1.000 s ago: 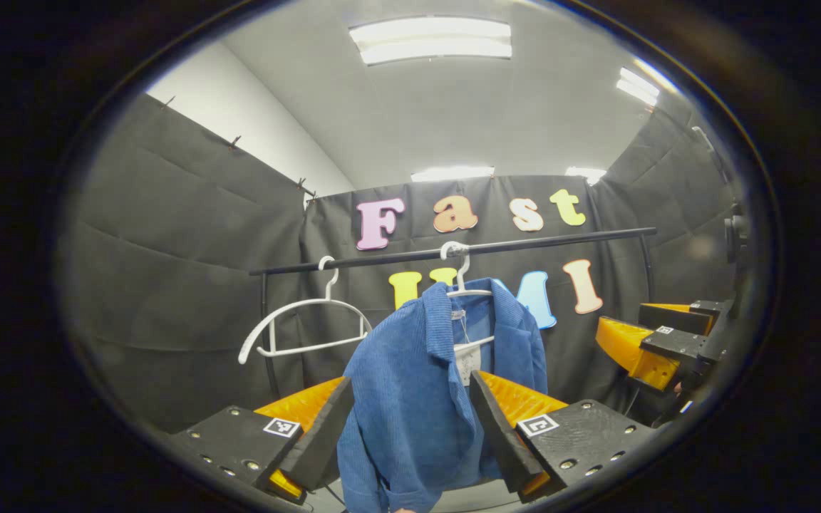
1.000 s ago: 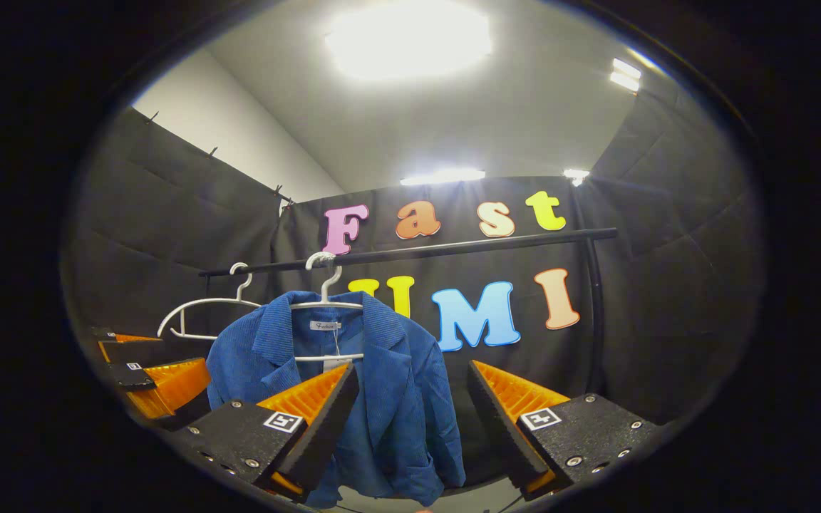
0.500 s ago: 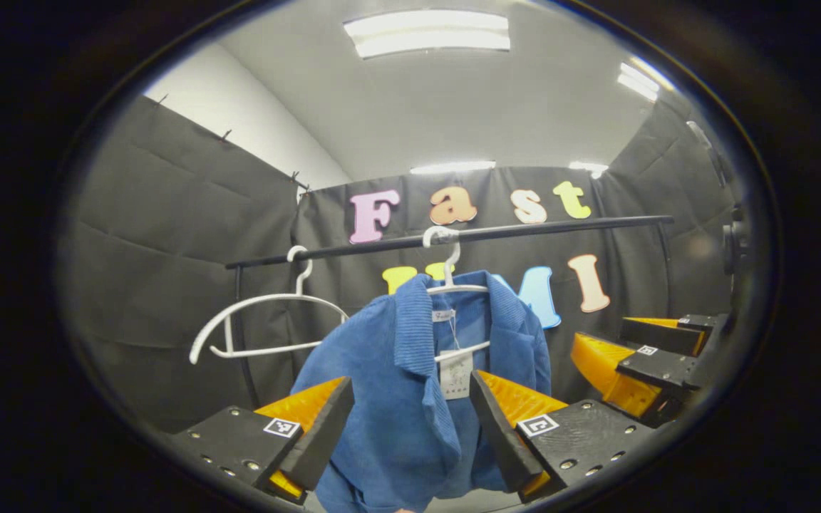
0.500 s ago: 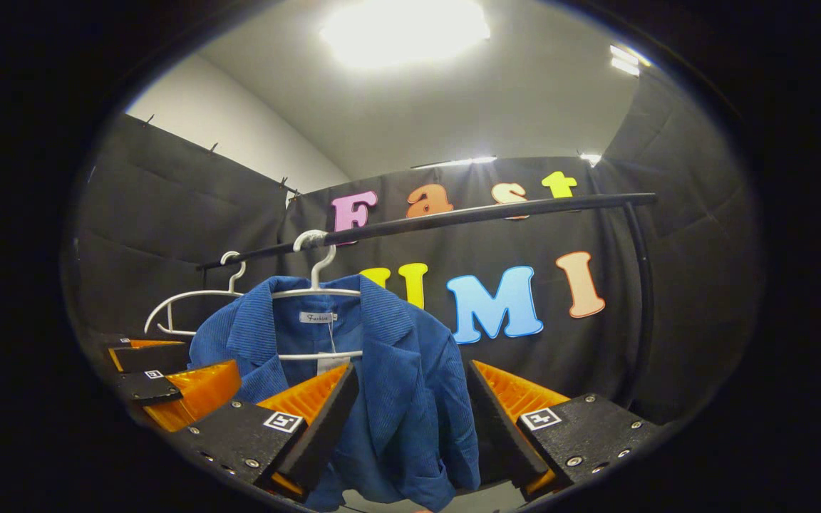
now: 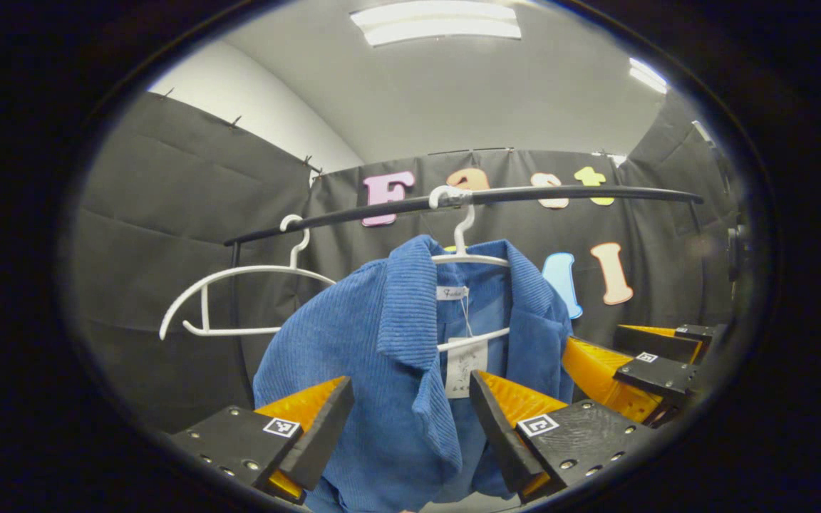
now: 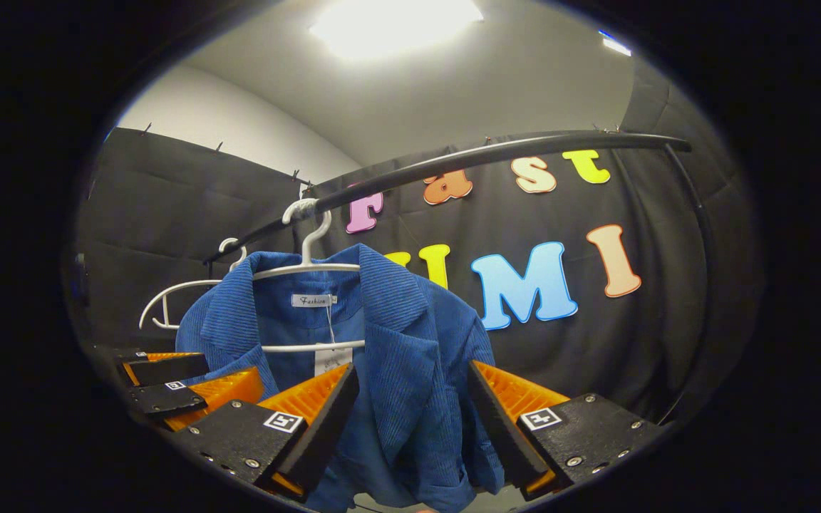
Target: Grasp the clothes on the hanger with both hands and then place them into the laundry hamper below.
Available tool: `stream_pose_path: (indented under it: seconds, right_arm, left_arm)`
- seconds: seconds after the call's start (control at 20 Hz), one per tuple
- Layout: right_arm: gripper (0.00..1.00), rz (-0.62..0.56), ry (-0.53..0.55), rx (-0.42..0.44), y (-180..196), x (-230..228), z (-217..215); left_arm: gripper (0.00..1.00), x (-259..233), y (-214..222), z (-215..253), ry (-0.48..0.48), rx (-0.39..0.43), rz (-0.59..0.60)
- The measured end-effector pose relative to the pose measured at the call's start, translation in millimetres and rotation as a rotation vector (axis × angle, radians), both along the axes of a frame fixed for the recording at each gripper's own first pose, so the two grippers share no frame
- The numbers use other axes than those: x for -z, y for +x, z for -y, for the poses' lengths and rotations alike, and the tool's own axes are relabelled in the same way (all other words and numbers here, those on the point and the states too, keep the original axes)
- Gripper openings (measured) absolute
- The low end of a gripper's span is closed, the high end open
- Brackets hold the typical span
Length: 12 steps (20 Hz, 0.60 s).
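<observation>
With both grippers, left [image 5: 410,420] and right [image 6: 410,420], wide open, we should each pinch one front panel of the blue corduroy jacket [image 5: 389,370] below its collar.

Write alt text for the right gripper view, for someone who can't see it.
A blue corduroy jacket hangs on a white hanger from a black rail, with the open right gripper straddling its front. The left gripper is low at the left, and an empty hanger hangs behind.
</observation>
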State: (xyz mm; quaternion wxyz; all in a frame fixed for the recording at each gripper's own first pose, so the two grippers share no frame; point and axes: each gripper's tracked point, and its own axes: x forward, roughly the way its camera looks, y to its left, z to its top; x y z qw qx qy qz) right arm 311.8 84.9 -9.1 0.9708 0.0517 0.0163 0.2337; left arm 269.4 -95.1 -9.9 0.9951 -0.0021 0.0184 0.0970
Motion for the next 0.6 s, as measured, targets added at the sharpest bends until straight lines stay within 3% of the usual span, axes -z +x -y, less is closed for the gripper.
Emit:
stream_pose_path:
  seconds: [0.6]
  right_arm:
    - [0.94, -0.069, -0.065, -0.071, 46.6, 53.1, -34.0]
  left_arm:
    - [0.94, 30.4, 32.1, -13.6, 0.074, -0.067, -0.073]
